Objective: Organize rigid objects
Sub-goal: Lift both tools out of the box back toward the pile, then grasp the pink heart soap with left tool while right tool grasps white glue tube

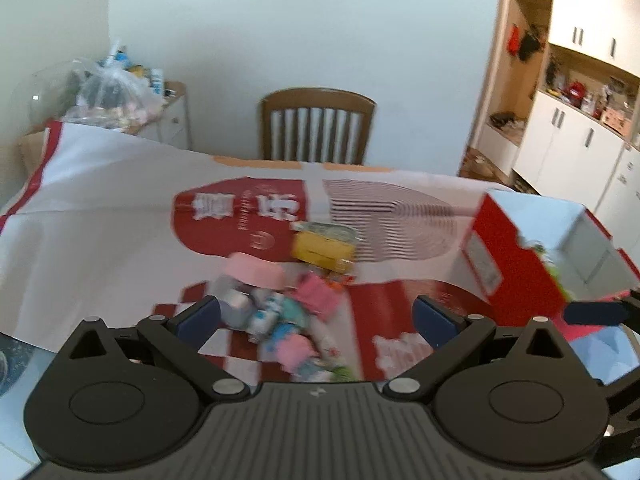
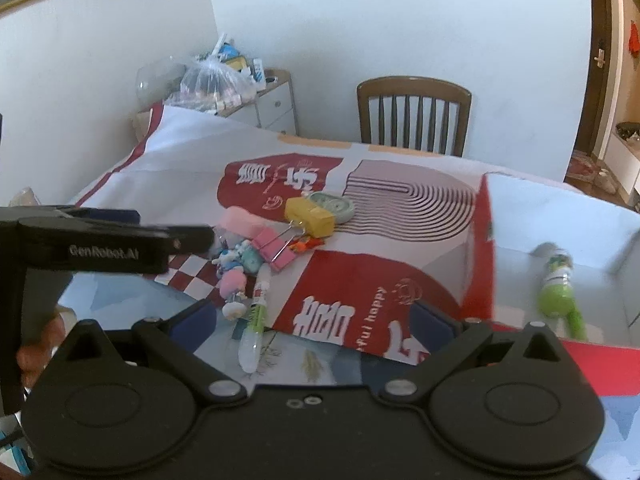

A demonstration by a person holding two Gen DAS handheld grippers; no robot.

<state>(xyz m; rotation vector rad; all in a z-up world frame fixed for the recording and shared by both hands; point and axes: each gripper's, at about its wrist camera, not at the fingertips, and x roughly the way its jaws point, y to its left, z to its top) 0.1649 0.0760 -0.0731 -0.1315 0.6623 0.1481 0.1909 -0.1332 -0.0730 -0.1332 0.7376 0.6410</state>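
Reading "GenRobot.AI" on left tool w/ "happy" on red-white sheet

From the left wrist I get a smeared heap of small toys — pink and pale blue shapes I can't separate or name. The yellow block behind them is soft-edged too, and the red box runs off the right edge, its inside mostly hidden from me.

On the right wrist view the left gripper covers part of the toy pile, and its body is cut by the left edge. A hand shows only partly behind the housing. The green bottle in the box is blurred — its label unreadable. The plastic bag holds clutter too small to tell.
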